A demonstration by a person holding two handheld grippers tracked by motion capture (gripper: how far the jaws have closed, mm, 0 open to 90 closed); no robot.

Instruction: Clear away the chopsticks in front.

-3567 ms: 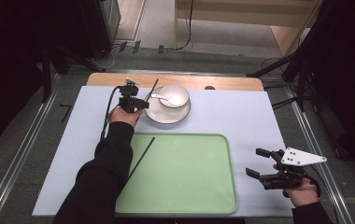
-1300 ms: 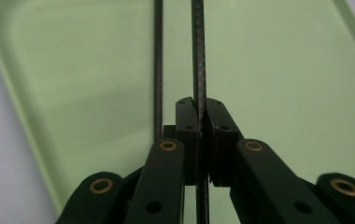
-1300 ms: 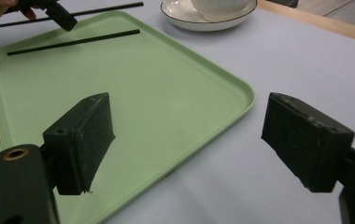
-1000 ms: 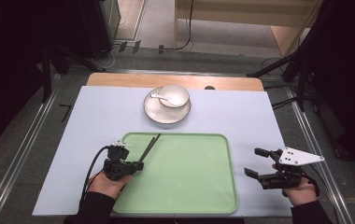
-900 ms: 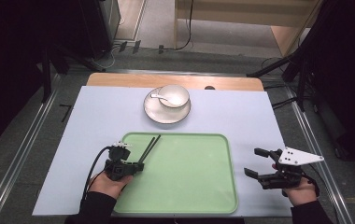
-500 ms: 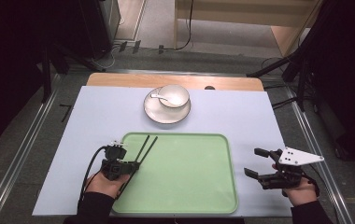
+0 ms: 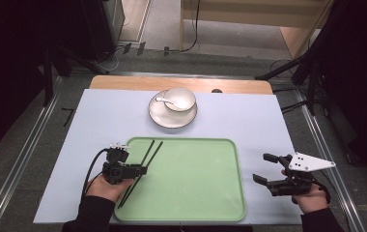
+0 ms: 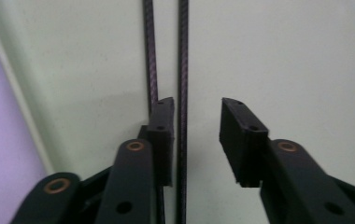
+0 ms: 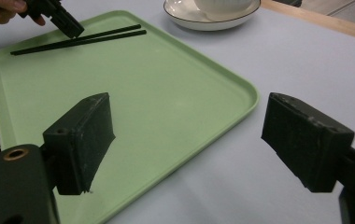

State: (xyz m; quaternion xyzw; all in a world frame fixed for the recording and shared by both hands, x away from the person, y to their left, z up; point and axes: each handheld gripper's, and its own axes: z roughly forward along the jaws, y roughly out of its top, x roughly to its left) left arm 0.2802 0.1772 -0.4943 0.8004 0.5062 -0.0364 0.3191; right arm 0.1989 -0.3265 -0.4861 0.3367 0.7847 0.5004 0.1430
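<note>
High view: a pair of thin black chopsticks (image 7: 140,171) is seen lying on the left part of a flat green plastic tray (image 7: 191,193), in the lower middle of the frame. The sticks run slantwise from the upper edge of the tray down to its lower left, close beside each other. The left gripper (image 7: 138,170) is held over their middle, at the lower left of the frame, with a hand behind it. Its jaws have just been opening, and they are now parted. In the left gripper view, one stick passes through the gap between the two black pads (image 8: 162,140), very near the left one, while the other stick is partly covered by that left jaw; the pads are not pressed on the sticks, so the chopsticks (image 8: 183,70) are released on the tray (image 8: 297,56).

At the lower right of the high view, the right gripper (image 7: 264,169) is held above the pale blue table cover (image 7: 249,116), just beside the right edge of the tray. Its jaws are spread wide and nothing is between them, as is confirmed in the right gripper view (image 9: 185,149).

A white saucer (image 7: 167,116) with a white bowl (image 7: 180,99) and a spoon (image 7: 164,100) is placed at the upper middle, well apart from the tray.
</note>
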